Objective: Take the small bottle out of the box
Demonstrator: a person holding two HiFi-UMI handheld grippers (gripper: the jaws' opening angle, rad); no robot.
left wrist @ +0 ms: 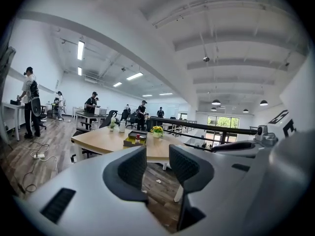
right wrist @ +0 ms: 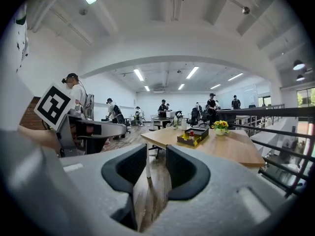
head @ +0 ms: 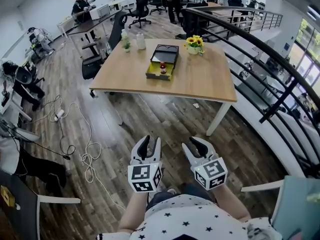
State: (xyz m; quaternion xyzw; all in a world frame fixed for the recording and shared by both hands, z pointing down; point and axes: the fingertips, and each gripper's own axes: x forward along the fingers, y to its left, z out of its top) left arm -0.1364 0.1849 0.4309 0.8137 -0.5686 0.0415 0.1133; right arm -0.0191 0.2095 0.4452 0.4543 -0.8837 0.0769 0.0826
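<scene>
2 open claws, well short of the wooden counter [head: 200,81]
Left claw [head: 150,142] and right claw [head: 197,144] gape empty, ribbed black pads [left wrist: 129,168] apart. The small red-capped bottle [head: 163,68] stands in the shallow rectangular box [head: 153,74], mid-counter.

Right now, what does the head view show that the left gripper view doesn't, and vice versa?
Only the head view: the person's white star-print shirt. Only the left gripper view: the dark round pendant lamps and the white ceiling beams. Both: the light wooden table, the open yellow-green box on it, the small red-capped bottle in the box, and yellow flowers.
</scene>
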